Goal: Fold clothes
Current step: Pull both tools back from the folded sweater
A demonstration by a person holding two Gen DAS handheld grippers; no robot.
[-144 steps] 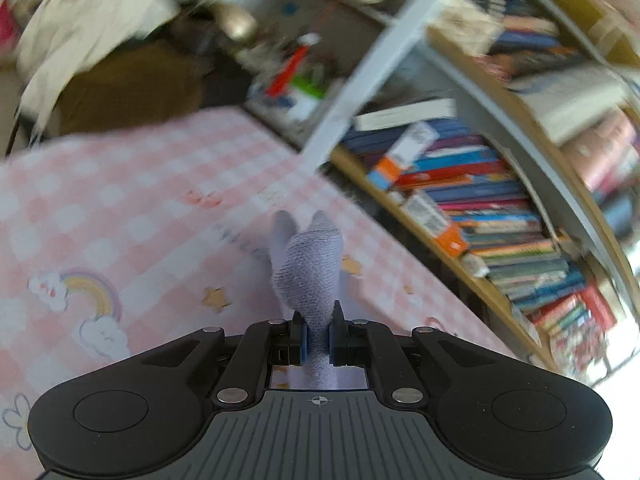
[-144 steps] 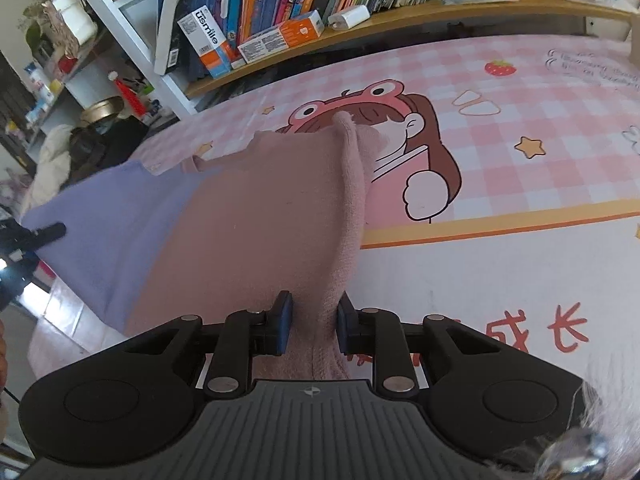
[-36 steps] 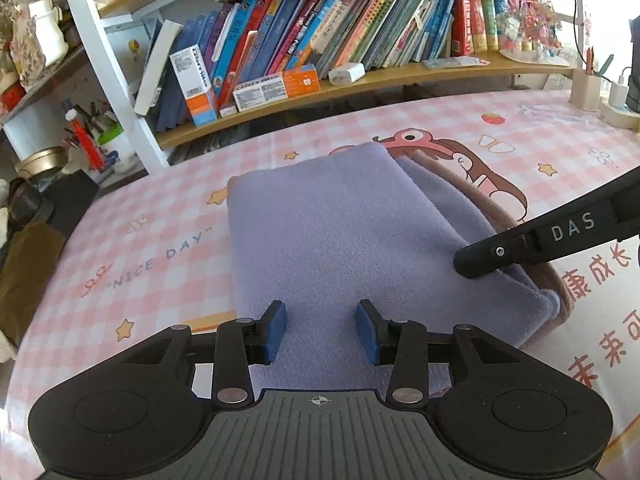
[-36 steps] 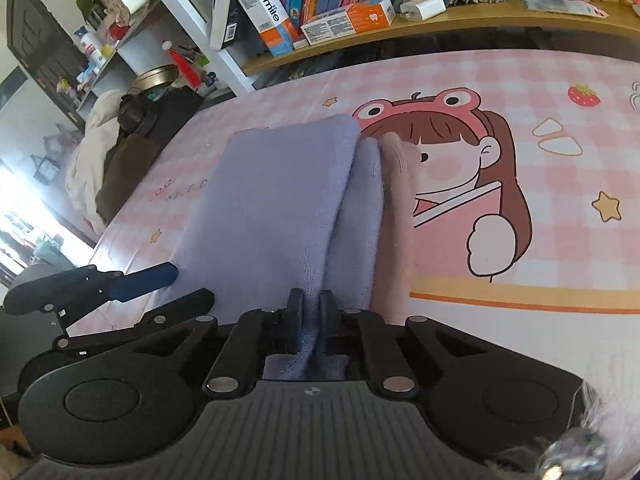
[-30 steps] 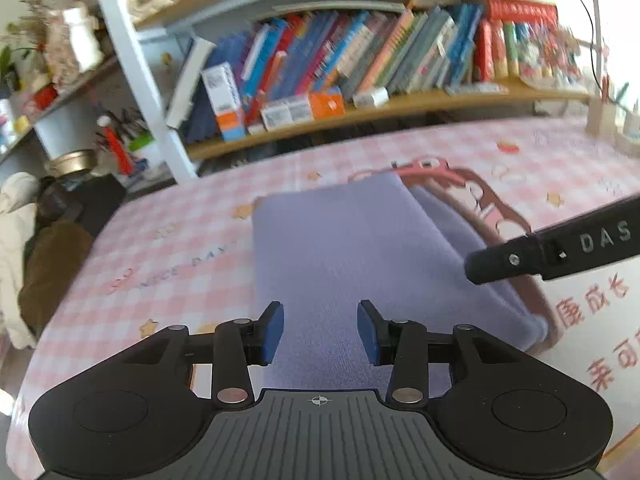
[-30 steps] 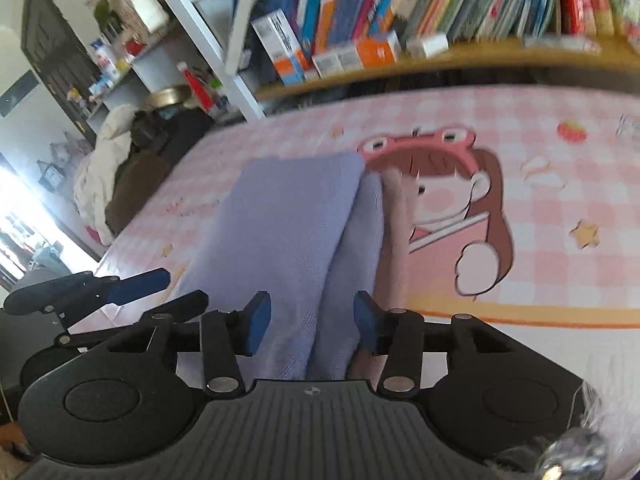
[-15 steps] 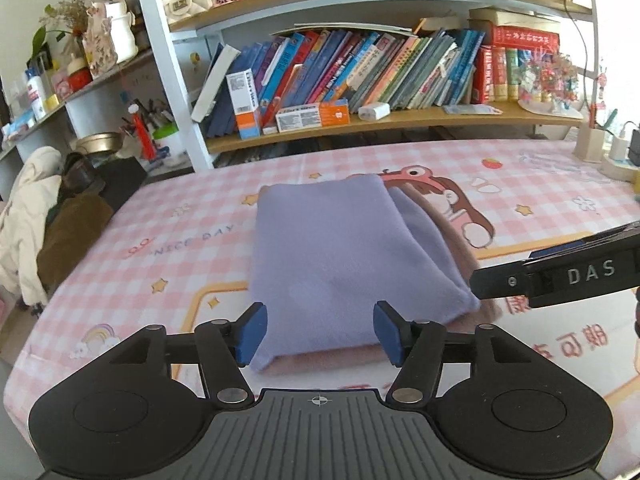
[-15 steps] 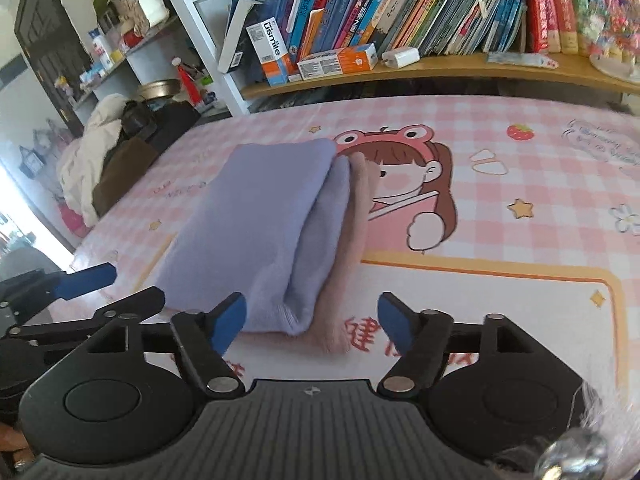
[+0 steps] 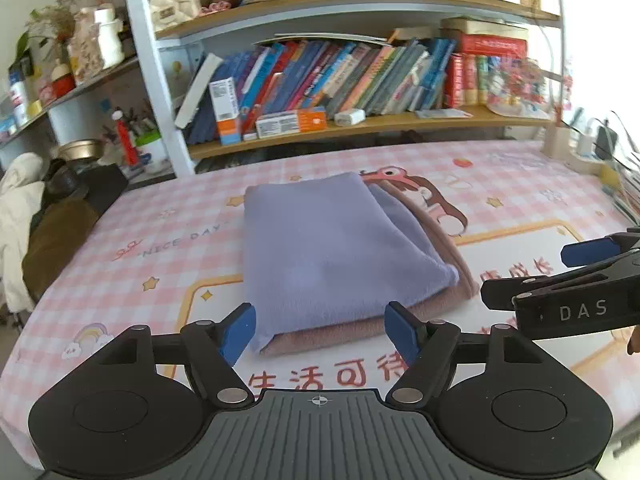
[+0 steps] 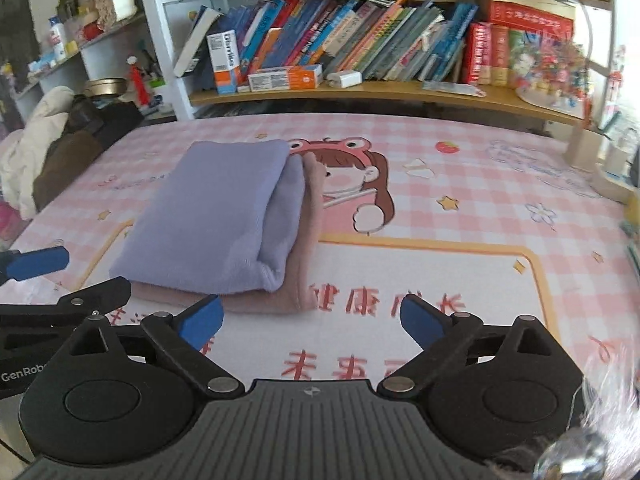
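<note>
Both our grippers have drawn back from the cloth: the left gripper [image 9: 320, 330] and right gripper [image 10: 310, 320] hover with jaws spread wide, holding nothing. Beyond them the folded garment [image 9: 332, 248], lilac over pink, lies flat on the pink checked worktop [image 10: 460, 208], partly hiding its cartoon girl. Behind stands a bookshelf [image 9: 360, 80], blurred at the edges.

A lived-in home room: a crowded bookshelf [image 9: 360, 80] of leaning books, a cartoon-printed pink checked tablecloth [image 10: 460, 200], and coats [image 10: 44, 152] heaped at the side.
</note>
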